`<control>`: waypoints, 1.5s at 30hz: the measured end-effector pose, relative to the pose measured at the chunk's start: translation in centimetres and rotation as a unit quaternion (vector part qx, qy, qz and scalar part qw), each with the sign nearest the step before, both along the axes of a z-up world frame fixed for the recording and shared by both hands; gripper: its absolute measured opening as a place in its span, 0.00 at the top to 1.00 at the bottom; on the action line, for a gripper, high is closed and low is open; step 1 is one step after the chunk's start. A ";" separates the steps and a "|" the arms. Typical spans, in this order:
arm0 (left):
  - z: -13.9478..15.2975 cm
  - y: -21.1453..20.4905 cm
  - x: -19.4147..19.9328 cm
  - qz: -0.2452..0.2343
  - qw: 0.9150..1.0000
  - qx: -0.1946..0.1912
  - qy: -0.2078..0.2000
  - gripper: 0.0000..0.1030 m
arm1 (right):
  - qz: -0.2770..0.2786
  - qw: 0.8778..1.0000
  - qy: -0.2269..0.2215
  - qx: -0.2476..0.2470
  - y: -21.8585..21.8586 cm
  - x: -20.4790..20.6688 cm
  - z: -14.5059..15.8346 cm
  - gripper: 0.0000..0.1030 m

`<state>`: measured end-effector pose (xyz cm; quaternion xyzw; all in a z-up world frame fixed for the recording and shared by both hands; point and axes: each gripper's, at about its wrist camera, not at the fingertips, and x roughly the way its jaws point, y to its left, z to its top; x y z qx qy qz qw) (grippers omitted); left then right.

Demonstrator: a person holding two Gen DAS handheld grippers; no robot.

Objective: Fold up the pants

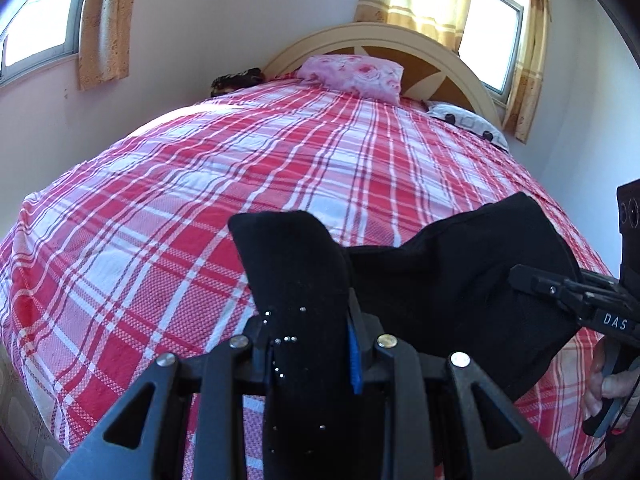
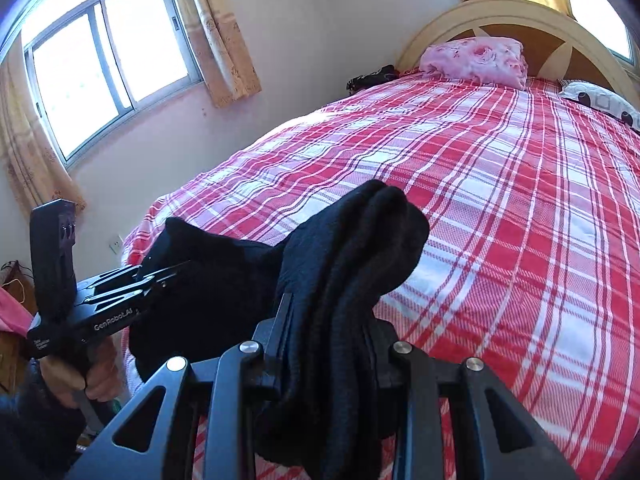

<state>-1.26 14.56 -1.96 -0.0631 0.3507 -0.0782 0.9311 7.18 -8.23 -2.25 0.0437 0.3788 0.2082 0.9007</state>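
Observation:
The black pants (image 1: pixel 460 276) hang between my two grippers above the near end of the bed. My left gripper (image 1: pixel 310 320) is shut on one bunched end of the pants, which sticks up between its fingers. My right gripper (image 2: pixel 332 320) is shut on the other bunched end of the pants (image 2: pixel 352 248). In the left wrist view the right gripper (image 1: pixel 532 280) shows at the right edge, biting the fabric. In the right wrist view the left gripper (image 2: pixel 160 276) shows at the left, held by a hand. The cloth sags between them.
The bed (image 1: pixel 200 184) has a red and white plaid cover. A pink floral pillow (image 1: pixel 354 76) and a white patterned pillow (image 1: pixel 468 122) lie at the cream headboard (image 1: pixel 448 52). A dark item (image 1: pixel 236 80) lies by the wall. Curtained windows stand left and behind.

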 end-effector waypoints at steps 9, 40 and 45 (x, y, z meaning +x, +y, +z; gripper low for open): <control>-0.5 0.0 0.7 0.016 1.000 0.009 0.011 0.73 | -0.015 1.000 0.007 -0.005 -0.2 2.0 -1.5 0.71; -2.1 4.2 5.8 0.090 0.995 0.022 0.032 0.66 | -0.019 0.999 0.046 -0.005 1.7 11.6 -6.1 0.69; -1.9 4.3 6.0 0.097 0.994 0.050 0.032 0.36 | -0.028 0.996 0.069 0.040 0.3 12.0 -7.1 0.60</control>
